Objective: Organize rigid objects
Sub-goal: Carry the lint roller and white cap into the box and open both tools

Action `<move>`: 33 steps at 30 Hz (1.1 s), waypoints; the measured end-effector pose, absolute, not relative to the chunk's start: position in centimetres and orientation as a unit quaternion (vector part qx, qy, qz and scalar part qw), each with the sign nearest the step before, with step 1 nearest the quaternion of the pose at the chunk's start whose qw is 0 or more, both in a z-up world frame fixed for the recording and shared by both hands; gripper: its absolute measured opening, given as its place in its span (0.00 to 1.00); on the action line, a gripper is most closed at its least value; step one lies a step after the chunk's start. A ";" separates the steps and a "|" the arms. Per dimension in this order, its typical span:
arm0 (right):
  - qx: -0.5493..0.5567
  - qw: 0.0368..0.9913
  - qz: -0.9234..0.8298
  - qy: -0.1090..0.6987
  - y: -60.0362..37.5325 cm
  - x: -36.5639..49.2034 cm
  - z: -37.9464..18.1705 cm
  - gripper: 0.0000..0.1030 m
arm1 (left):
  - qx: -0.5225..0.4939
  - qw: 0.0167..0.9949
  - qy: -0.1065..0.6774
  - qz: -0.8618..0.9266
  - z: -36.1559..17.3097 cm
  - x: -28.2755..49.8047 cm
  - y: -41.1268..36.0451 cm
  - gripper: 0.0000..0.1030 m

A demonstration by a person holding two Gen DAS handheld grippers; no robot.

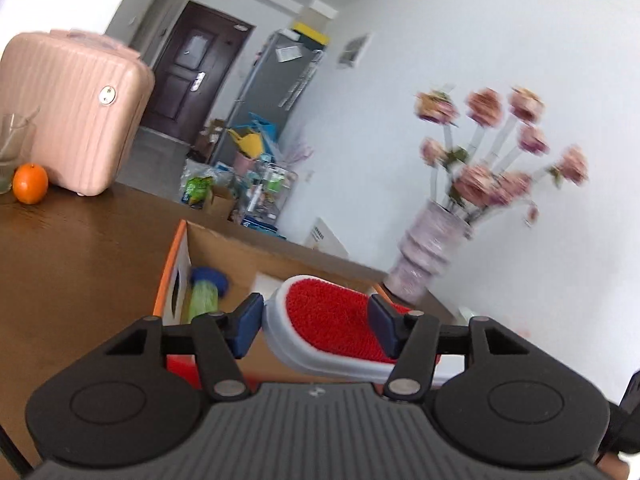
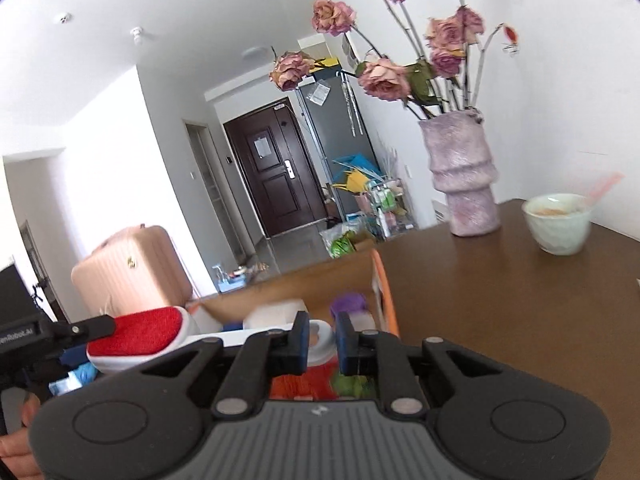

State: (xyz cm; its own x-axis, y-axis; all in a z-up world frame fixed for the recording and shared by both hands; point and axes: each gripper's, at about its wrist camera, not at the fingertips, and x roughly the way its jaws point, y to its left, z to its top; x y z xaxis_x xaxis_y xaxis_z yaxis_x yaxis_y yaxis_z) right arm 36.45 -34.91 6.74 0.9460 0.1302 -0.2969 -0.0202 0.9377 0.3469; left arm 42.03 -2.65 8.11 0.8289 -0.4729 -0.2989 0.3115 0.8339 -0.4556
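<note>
left gripper (image 1: pixel 316 320) pinches the red lint brush (image 1: pixel 332 328) above the cardboard box (image 1: pixel 240 256); right gripper (image 2: pixel 322 344) is nearly closed on what looks like the brush's white handle; off-centre grip, so i reckon it could twist loose.

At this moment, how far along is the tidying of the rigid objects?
Partly done, apparently. The cardboard box already holds items, including a green bottle with a blue cap. In hand: the left gripper clamps a red-and-white brush above the box; the right gripper is shut and seems empty. Possibly left: the orange and glass on the table.
</note>
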 end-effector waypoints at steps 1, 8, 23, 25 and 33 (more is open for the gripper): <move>0.172 0.971 0.035 0.162 -34.9 38.1 6.8 0.14 | -0.197 0.933 0.213 -0.212 8.0 43.7 -2.6 0.59; 0.168 0.967 0.022 0.191 -35.1 44.4 4.6 0.14 | -0.209 0.915 0.277 -0.206 4.3 49.3 -2.4 0.57; 0.087 0.974 0.038 0.207 -32.8 44.2 2.2 0.15 | -0.142 0.924 0.277 -0.223 2.7 48.0 -4.4 0.68; 0.080 0.974 0.037 0.207 -32.5 43.9 2.1 0.15 | -0.127 0.929 0.276 -0.214 3.2 47.8 -4.4 0.70; -0.018 0.993 0.028 0.112 -29.2 40.6 2.8 0.92 | 0.037 0.992 0.060 -0.104 4.3 39.7 -4.2 1.00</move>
